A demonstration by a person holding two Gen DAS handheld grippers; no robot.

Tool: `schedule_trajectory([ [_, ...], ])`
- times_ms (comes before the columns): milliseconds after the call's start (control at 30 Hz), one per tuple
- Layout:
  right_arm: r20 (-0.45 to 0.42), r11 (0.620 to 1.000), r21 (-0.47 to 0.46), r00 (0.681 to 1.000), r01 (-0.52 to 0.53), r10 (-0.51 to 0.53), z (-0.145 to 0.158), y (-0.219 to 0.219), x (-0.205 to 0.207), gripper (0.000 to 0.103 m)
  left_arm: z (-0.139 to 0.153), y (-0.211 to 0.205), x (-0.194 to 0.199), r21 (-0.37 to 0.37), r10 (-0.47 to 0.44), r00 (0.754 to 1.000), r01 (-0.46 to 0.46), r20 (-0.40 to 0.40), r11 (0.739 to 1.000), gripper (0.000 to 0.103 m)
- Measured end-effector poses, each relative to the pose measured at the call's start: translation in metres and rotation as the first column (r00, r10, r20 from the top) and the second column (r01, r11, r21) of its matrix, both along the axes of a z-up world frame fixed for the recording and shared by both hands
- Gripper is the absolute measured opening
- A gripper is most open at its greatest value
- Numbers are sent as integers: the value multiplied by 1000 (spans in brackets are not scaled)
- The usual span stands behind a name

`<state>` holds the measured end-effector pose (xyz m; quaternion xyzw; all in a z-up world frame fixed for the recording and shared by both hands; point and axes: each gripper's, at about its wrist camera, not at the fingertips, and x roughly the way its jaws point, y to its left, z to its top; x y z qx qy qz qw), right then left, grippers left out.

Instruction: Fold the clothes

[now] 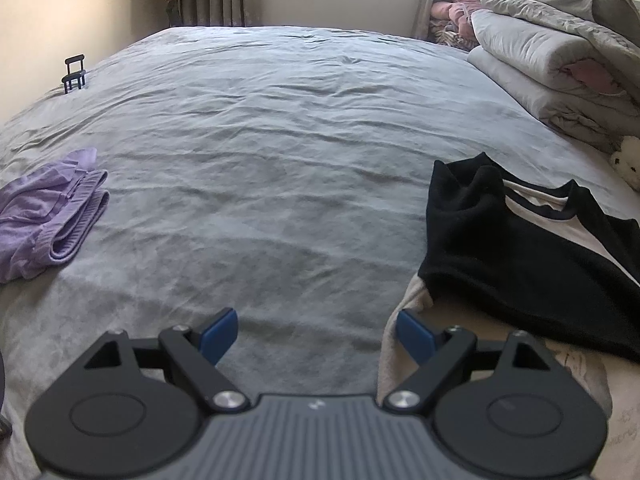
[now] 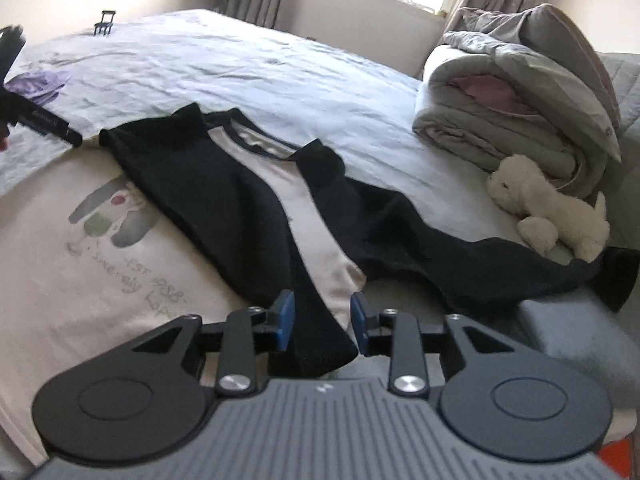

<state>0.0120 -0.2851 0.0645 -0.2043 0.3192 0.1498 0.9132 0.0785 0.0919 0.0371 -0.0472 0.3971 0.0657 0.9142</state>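
Note:
A cream shirt [image 2: 80, 280] with black sleeves and a printed design lies flat on the grey bed [image 1: 280, 140]. One black sleeve [image 2: 192, 184] is folded across its chest, and the other [image 2: 460, 264] trails out to the right. My right gripper [image 2: 322, 320] hovers low over the shirt's near part. Its blue pads stand partly apart with a strip of black and cream cloth lying between them, not pinched. My left gripper [image 1: 316, 332] is wide open over bare sheet, its right pad at the shirt's cream edge [image 1: 404, 312]. It holds nothing.
A folded purple garment [image 1: 48, 216] lies at the bed's left. Rolled grey duvets [image 2: 520, 120] are piled at the right, with a white plush toy [image 2: 552, 208] in front of them. A small black stand [image 1: 75, 74] sits at the far left edge. Curtains and a window lie beyond.

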Motion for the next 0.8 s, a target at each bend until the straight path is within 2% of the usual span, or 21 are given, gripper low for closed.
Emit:
schedule_trajectory([
  [267, 6, 984, -86, 987, -158, 159, -17, 51, -6, 33, -1, 0, 0, 2, 1, 1000, -1, -3, 1000, 88],
  [367, -9, 984, -65, 986, -168, 168, -15, 52, -6, 33, 0, 0, 0, -4, 6, 1000, -6, -1, 1000, 88],
  [500, 36, 989, 7, 988, -150, 149, -8, 53, -3, 33, -1, -3, 1, -3, -2, 1000, 2, -1, 1000, 88],
  [800, 54, 982, -91, 984, -167, 173, -36, 104, 25, 33, 0, 1, 1, -17, 7, 1000, -7, -3, 1000, 88],
])
